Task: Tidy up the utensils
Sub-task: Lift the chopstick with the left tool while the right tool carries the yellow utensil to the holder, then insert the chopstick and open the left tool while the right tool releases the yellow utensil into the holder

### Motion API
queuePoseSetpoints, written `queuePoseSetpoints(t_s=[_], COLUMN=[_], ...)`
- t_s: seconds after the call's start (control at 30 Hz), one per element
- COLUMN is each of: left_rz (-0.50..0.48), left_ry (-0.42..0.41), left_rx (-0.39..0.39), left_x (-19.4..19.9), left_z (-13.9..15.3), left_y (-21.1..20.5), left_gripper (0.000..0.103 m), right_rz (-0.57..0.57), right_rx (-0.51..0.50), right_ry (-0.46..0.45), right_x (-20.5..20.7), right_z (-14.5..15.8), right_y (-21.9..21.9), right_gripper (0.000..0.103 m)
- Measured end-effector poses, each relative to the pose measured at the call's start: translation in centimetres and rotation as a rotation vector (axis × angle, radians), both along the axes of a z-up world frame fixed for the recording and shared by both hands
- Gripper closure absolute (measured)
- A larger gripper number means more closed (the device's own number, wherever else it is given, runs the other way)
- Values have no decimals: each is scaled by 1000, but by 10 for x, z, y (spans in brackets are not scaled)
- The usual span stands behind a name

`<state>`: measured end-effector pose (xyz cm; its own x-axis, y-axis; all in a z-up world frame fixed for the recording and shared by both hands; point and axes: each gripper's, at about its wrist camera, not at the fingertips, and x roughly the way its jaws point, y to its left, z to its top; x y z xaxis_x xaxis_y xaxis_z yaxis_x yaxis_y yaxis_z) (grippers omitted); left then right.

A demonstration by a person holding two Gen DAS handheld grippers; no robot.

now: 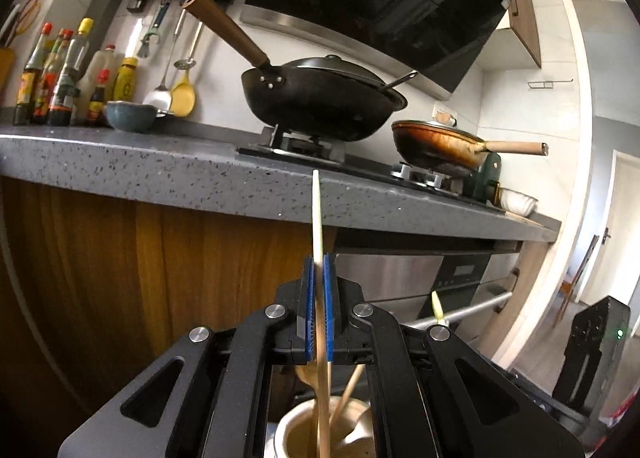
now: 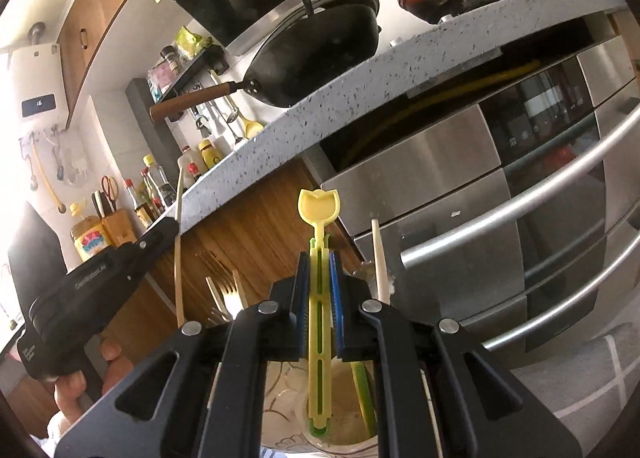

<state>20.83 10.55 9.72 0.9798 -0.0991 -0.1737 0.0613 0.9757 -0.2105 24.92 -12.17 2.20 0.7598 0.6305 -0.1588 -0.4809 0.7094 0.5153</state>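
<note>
Left wrist view: your left gripper (image 1: pixel 319 294) is clenched on a wooden stick (image 1: pixel 316 218), its long axis upright, directly above the cream holder (image 1: pixel 296 430); your right gripper (image 2: pixel 320 298) grasps the yellow utensil (image 2: pixel 319 210).

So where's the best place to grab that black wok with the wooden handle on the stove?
Grip the black wok by its long wooden handle, closing across it from the side near its free end. The handle slopes up and clear of the hob toward the bottles; the bowl itself is too wide.
</note>
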Motion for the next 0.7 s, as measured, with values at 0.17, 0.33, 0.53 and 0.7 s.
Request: queuePoseSetpoints(t_s=[0.17,0.33,0.53,0.7], left_rz=[10,-5,-49,-58], left_ry=[-22,-12,80,117], left_rx=[23,75,124,107], left_x=[-1,-8,-25,-32], left_z=[-11,-22,-36,-46], left_y=[-5,-12,-9,-2], left_gripper=[98,98,98,98], right_rz=[3,16,18,-5], right_rx=[-7,-17,-48,-17], right_ry=[-14,-1,4,8], right_x=[-4,-5,-12,-8], right_z=[-11,-21,-26,-22], right_y=[3,6,2,-3], right_gripper=[93,93,93,93])
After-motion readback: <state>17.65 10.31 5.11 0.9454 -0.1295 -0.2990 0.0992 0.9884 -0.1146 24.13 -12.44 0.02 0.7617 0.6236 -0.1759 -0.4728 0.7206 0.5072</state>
